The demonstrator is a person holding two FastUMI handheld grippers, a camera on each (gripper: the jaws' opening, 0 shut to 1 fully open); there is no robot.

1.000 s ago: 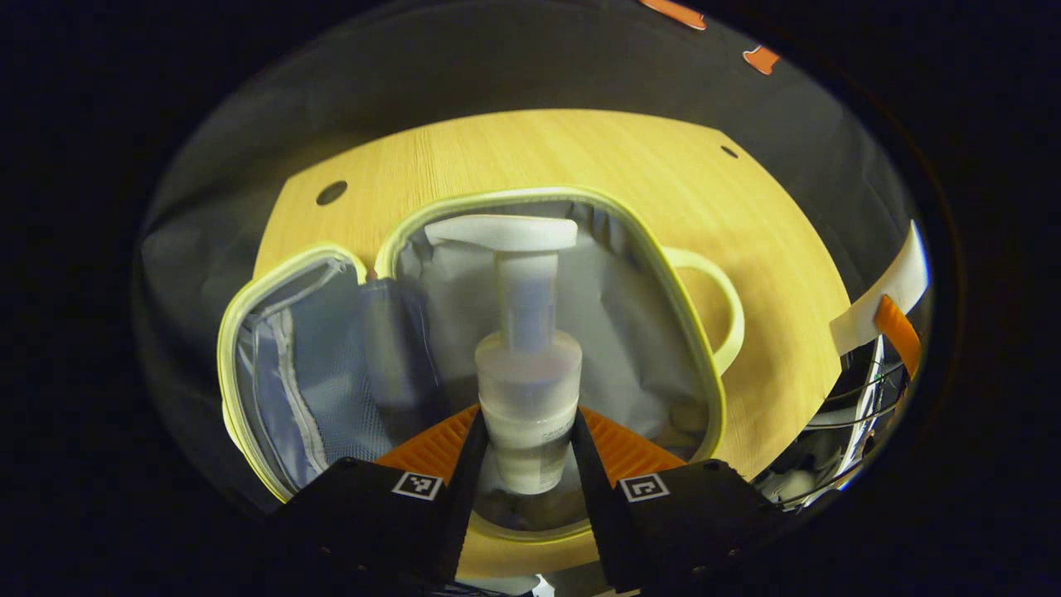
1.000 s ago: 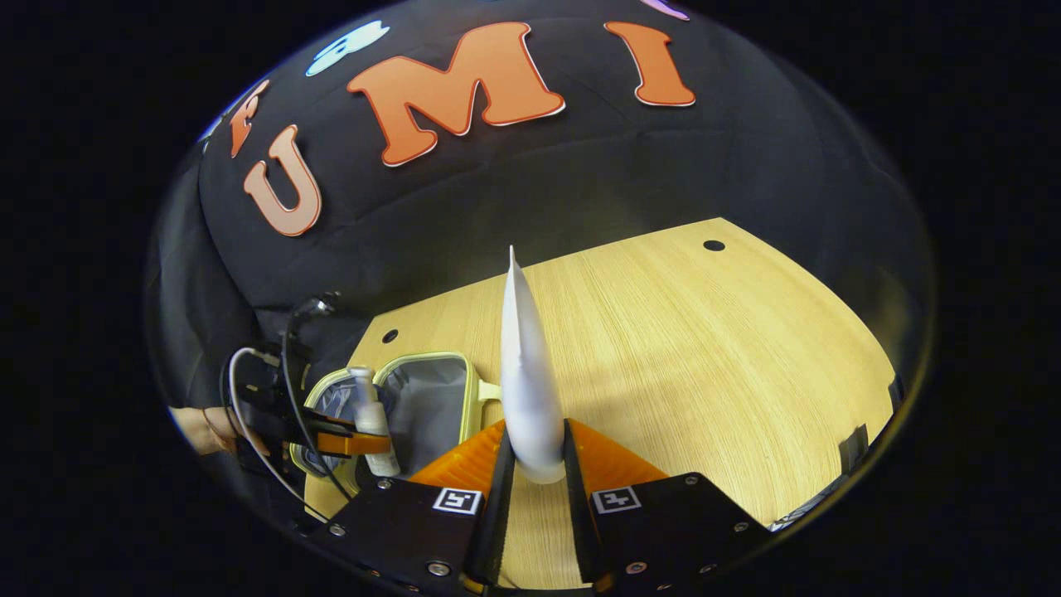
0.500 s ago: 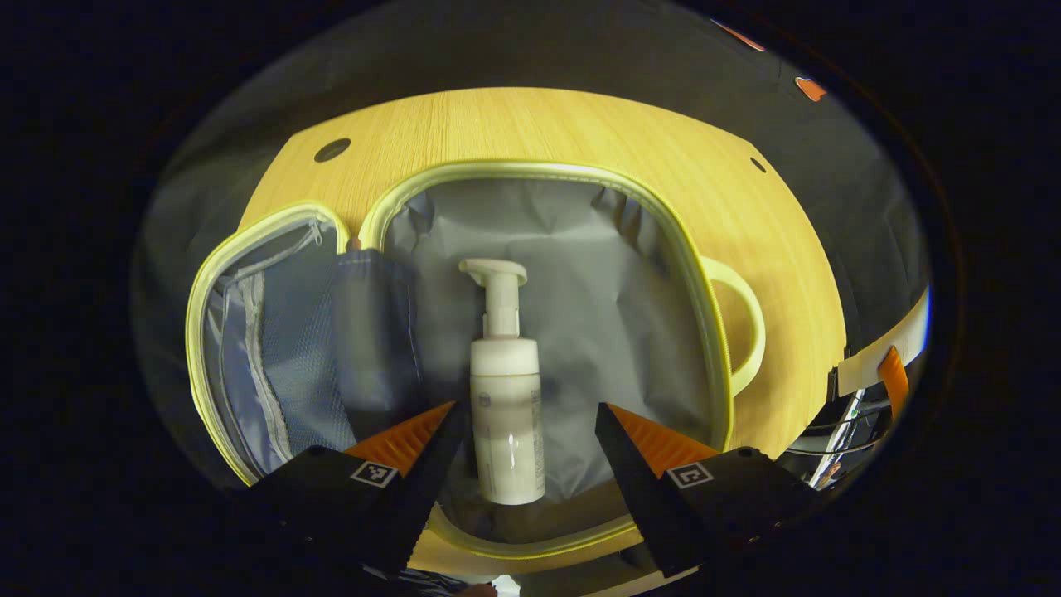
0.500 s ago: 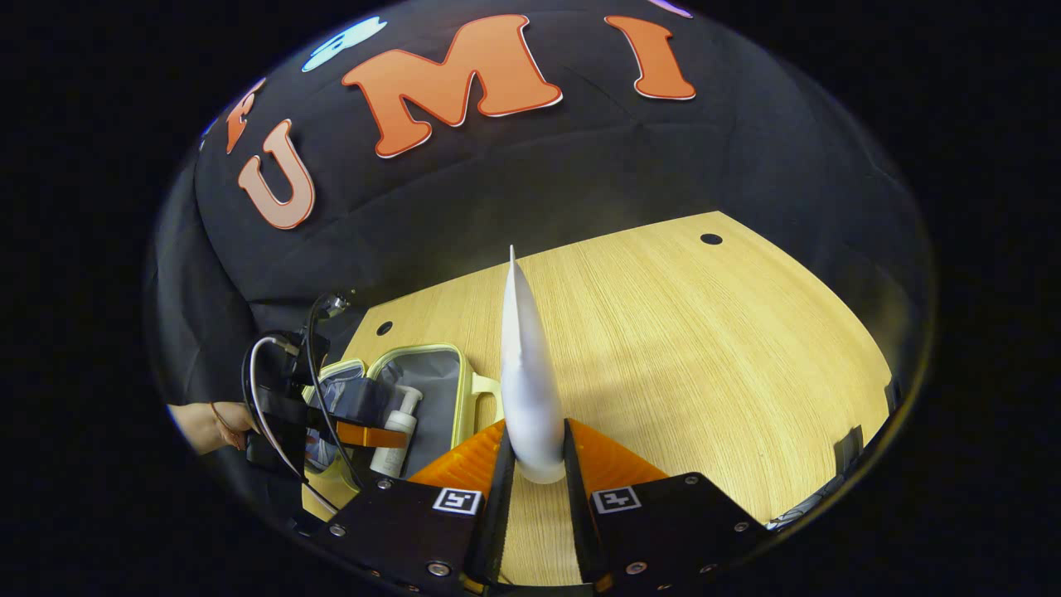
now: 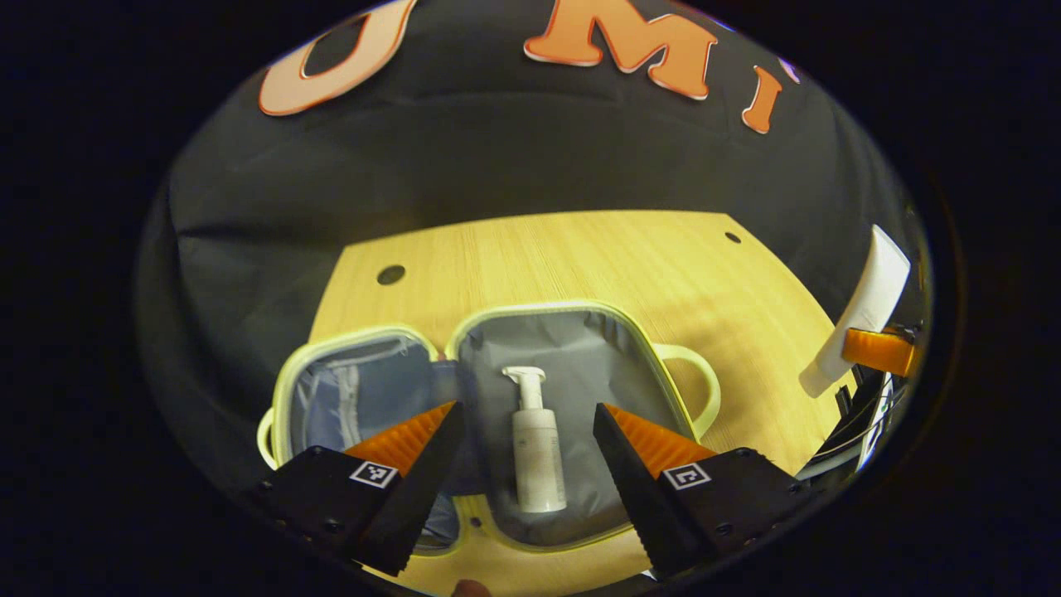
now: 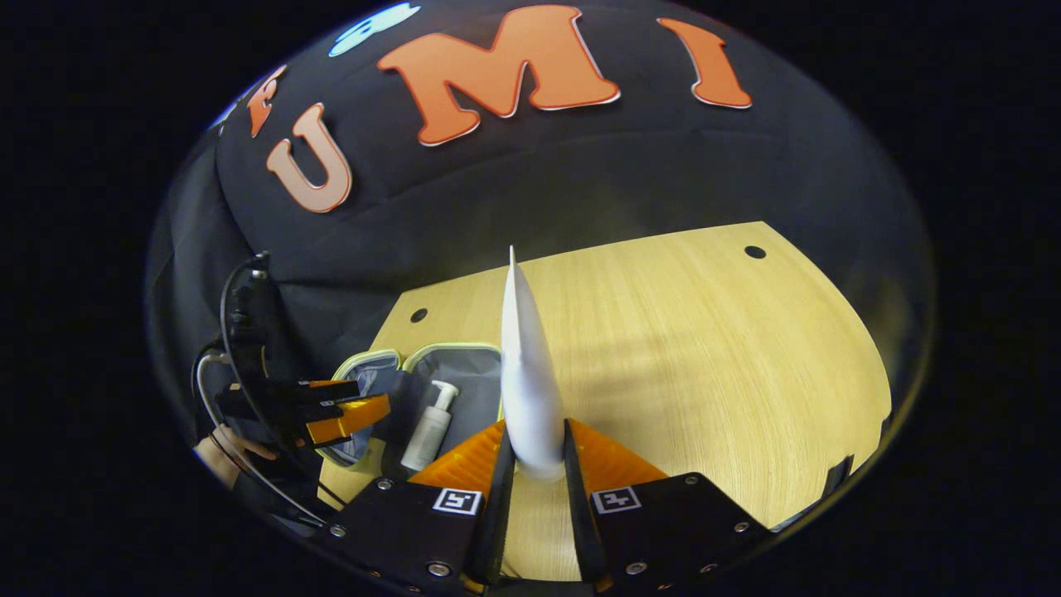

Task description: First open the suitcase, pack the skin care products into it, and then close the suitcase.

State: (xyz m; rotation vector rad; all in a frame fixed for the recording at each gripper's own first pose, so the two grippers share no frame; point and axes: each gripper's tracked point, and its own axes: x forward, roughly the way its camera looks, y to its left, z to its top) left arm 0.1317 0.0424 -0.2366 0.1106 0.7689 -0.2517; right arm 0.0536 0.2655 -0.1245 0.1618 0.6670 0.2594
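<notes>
Suitcase (image 5: pixel 580 332) lies open flat on the table (image 5: pixel 580 257), near its near-left corner, pale green rim, grey lining. Right half is the deeper tray with a handle (image 5: pixel 700 390) on its right side; left half (image 5: pixel 348 390) is the lid with a mesh pocket, and a second handle shows at its left edge. Pump bottle (image 5: pixel 537 452) lies on its side in the right half, pump head toward the far side, base toward the near rim, touching the lining and clear of both side walls. In the right gripper view the same bottle (image 6: pixel 429 424) lies in the case (image 6: pixel 464 365), pump pointing far-right. Left gripper (image 5: pixel 526 448) hangs above the case, jaws spread wide, nothing between them; bottle sits below in the gap, not touched by either finger. In the right gripper view that gripper (image 6: pixel 336 414) shows at the left over the lid half, cables trailing back to a hand (image 6: pixel 228 456). Right gripper (image 6: pixel 535 473) is clamped on a white tube (image 6: pixel 524 373), both fingers pressing its lower end, crimped flat end pointing up and away. Tube is held in the air over the table, just right of the case. In the left gripper view the tube (image 5: pixel 858 311) shows at far right, tilted, with an orange finger (image 5: pixel 877 350) on it. Table has small round holes (image 5: pixel 390 274) near its far corners.
</notes>
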